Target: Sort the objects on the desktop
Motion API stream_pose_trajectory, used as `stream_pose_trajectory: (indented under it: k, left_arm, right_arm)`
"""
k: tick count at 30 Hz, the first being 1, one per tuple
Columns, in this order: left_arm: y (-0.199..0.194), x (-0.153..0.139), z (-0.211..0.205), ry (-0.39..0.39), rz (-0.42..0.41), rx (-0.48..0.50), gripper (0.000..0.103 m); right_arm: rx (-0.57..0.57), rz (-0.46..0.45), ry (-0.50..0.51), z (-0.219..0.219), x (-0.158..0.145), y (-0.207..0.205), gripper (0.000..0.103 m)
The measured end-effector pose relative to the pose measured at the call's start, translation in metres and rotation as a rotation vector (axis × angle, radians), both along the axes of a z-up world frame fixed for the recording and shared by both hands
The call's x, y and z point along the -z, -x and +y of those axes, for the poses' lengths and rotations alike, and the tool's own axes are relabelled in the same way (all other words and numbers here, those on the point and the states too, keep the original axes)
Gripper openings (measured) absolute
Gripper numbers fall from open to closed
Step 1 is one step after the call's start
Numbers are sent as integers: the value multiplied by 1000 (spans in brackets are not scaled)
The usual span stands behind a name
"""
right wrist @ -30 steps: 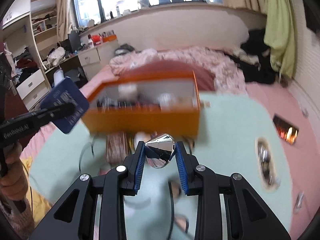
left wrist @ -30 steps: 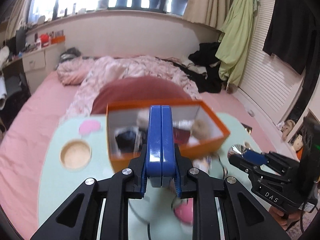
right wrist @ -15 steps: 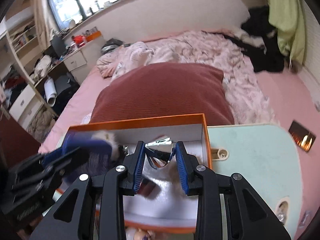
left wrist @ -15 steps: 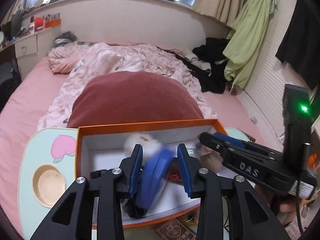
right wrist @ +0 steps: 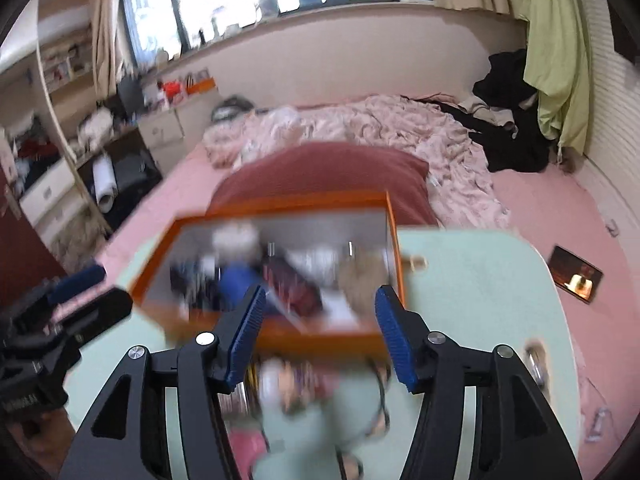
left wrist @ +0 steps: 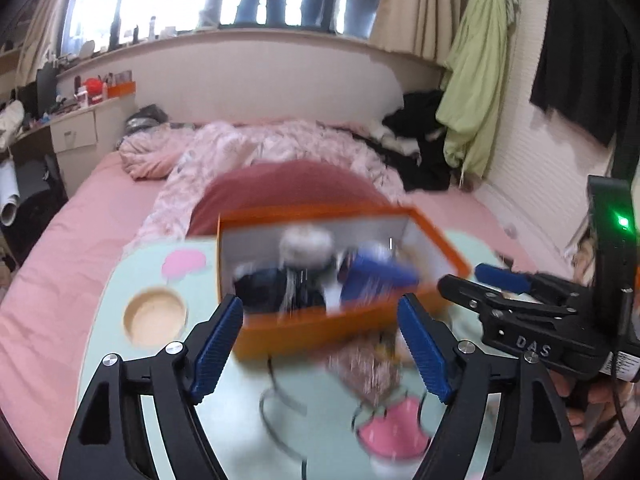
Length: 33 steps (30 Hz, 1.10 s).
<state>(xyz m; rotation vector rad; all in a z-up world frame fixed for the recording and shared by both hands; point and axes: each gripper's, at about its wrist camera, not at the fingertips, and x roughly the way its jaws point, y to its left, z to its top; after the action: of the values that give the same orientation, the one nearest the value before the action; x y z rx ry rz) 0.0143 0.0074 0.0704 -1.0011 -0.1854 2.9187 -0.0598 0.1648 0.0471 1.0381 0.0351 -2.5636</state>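
Two hand-held grippers hang above a pale mint-green lap table (left wrist: 100, 320) set on a pink bed, and much of the near scene is smeared by motion blur. At the table's left side sit a round wooden cup recess (left wrist: 155, 317) and a pink heart-shaped print (left wrist: 183, 263). Next comes the left gripper (left wrist: 320, 344); its blue-padded jaws have just been opening and now stand wide apart with nothing between them. Beyond its fingertips lies an orange cardboard box with a white inside (left wrist: 312, 332), holding a fluffy white ball (left wrist: 306, 242), a dark blurred item and a blue flat object (left wrist: 376, 276) resting loose toward the box's right. In front of the box, on the table, lie a patterned brownish packet (left wrist: 366, 366), a thin dark cable loop and a pink round thing (left wrist: 390, 428). The right gripper (right wrist: 318, 332) has also just been opening; its jaws are released and empty, held over the near edge of the same box (right wrist: 320, 334). From this camera the box's contents are too blurred to name beyond a blue patch (right wrist: 240, 280). Farther right, on the pink sheet, a dark phone-like slab (right wrist: 576, 278) lies off the table.
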Motion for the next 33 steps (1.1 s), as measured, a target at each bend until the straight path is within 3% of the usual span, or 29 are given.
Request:
stream_pose_trajectory:
  k: [5,13,14,15,16,18,20,33]
  left_arm:
    - [-22,38,4,38,-104,-29,80]
    - [-19,78,12,96,-254,-68,84]
    - [-18,80,12,111,-257,-81,88]
    - [-18,83,12,111,-266,-86,101]
    - [-17,86,11,108,-275,-88,103]
    - [-17,85,10,104,-272,-89,103]
    - [-17,85,9,106,-267,-90,103]
    - [-17,87,7,108,-240,-80,103]
  right_arm:
    - [-28,-28,-129,-1,31,-45,58]
    - [-6,-108,-168,6,69,-62,59]
    - [1,-101,-171,7,70,-63,62]
    - [5,-98,-176,7,71,-63,65]
    - [6,-94,-182,7,72,-64,68]
    - [-1,-94,-187,6,75,-64,89]
    - [3,-97,-186,7,78,-62,103]
    - [10,-95,-183,9,83,-61,103]
